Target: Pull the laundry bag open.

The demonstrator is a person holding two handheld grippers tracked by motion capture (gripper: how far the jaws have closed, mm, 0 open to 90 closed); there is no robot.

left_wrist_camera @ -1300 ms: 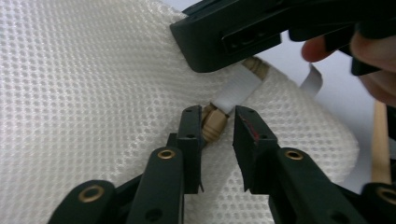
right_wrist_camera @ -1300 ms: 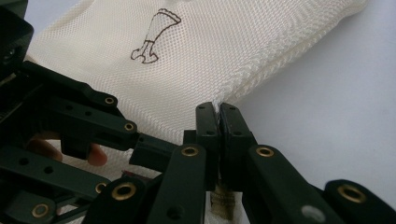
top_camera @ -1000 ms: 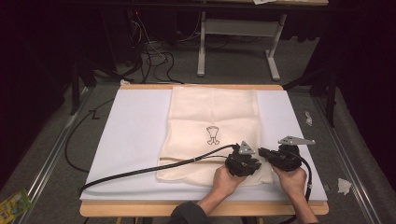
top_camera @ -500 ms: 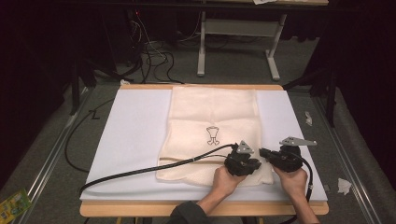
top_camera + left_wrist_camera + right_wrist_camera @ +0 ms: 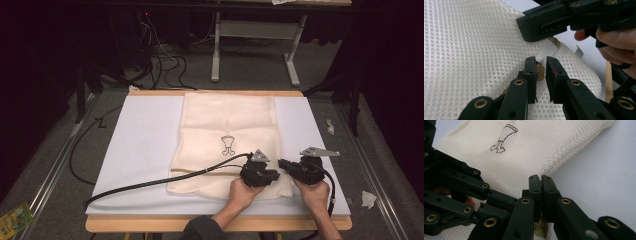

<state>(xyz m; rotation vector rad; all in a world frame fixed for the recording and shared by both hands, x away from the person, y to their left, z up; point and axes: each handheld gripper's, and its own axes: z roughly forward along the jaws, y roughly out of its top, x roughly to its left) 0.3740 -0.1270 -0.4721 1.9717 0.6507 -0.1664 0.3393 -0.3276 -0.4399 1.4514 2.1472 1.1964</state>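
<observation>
A cream mesh bag (image 5: 227, 125) with a small printed emblem (image 5: 228, 145) lies flat on the white board (image 5: 140, 150). Both grippers meet at its near right corner. My right gripper (image 5: 283, 165) (image 5: 541, 178) is shut on the bag's seam edge (image 5: 554, 160), with tan zipper tape showing under the jaws. My left gripper (image 5: 276, 176) (image 5: 541, 61) points at the same corner. Its jaws have just been closing, and a narrow gap is left between them. A tan zipper pull (image 5: 540, 72) sits in that gap against one jaw. The other jaw stands clear of it.
The board rests on a wooden table (image 5: 150, 225). The left gripper's black cable (image 5: 150, 184) runs across the bag and off the board's near left corner. Paper scraps (image 5: 369, 199) lie on the floor at the right, and a metal stand (image 5: 250, 30) is behind the table.
</observation>
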